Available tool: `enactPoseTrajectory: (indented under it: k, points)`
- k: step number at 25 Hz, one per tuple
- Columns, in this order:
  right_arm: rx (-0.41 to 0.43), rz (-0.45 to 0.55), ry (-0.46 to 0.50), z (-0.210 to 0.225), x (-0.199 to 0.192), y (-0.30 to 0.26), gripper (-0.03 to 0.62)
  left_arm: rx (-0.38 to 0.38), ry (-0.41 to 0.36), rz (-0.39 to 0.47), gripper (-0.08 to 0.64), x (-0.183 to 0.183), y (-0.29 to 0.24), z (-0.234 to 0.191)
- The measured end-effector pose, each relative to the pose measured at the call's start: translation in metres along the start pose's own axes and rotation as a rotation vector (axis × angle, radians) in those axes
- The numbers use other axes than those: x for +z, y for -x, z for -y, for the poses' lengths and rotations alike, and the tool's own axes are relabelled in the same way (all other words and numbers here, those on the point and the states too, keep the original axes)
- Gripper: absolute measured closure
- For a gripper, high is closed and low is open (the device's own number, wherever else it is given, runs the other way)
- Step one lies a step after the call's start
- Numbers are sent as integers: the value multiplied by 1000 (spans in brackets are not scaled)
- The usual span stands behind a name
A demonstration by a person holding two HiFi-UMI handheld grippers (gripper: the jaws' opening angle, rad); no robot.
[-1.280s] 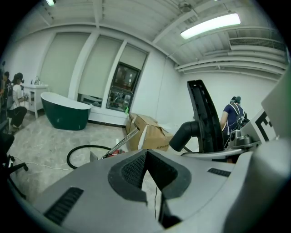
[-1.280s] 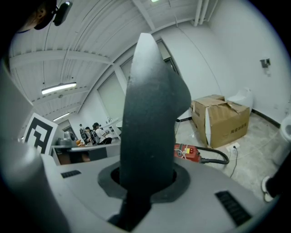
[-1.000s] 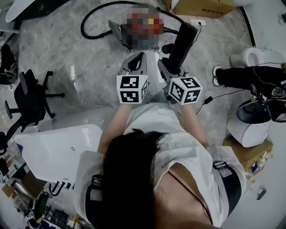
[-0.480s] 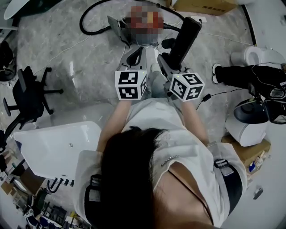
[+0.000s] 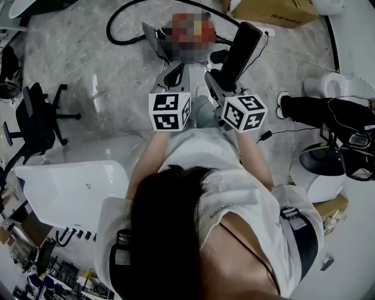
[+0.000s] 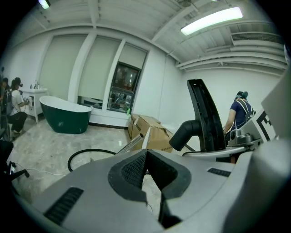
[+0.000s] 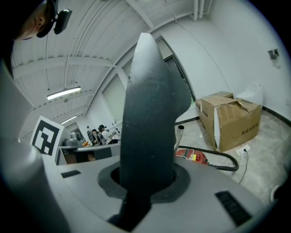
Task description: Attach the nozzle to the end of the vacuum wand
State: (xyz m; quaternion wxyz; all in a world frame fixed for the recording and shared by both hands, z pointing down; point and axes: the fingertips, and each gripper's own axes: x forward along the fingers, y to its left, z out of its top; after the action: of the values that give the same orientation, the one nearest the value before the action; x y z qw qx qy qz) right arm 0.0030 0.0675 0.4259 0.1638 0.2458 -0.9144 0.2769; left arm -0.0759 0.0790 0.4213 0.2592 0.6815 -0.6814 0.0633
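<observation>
A long black nozzle [image 5: 239, 50] stands up between the jaws of my right gripper [image 5: 220, 83], which is shut on its lower end. In the right gripper view the nozzle [image 7: 148, 109] fills the middle. The silver wand [image 7: 178, 138] lies on the floor ahead of it, beside the red vacuum body [image 7: 194, 157]. My left gripper [image 5: 176, 77] is next to the right one, shut with nothing in it. In its own view the left gripper [image 6: 145, 158] has its pads together, the wand's open end [image 6: 131, 144] lies beyond, and the nozzle [image 6: 205, 119] is at the right.
A black hose [image 5: 124, 28] loops over the marble floor to the vacuum. Cardboard boxes [image 5: 270, 9] sit at the far wall. A black office chair [image 5: 36, 120] and a white tub [image 5: 70, 188] are at the left. A white round machine [image 5: 319, 167] and cables lie at the right.
Both grippers have edged forward towards the vacuum, the right one still carrying the nozzle. Neither gripper's jaws have changed.
</observation>
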Motion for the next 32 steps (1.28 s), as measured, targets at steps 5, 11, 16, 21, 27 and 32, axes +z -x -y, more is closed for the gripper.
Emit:
enactPoseTrajectory:
  k: [5,11,16,21,27,32]
  points:
    - [15,-18,-9,20,11,-8,515,13,13,-19,558,4,-23,4]
    - [40,-33,-13,38,25,-19,515,38,23,-28,558,12,-45,5]
    - [52,-45,-30,53,33,-32,515,49,28,-29,558,19,-64,2]
    - [60,-47,-22,63,41,-38,515,62,21,-35,559,24,-75,0]
    - [79,-48,-29,80,50,-46,515,86,20,-45,558,27,-94,-1]
    - [96,-56,-31,92,56,-55,515,103,19,-52,559,30,-109,0]
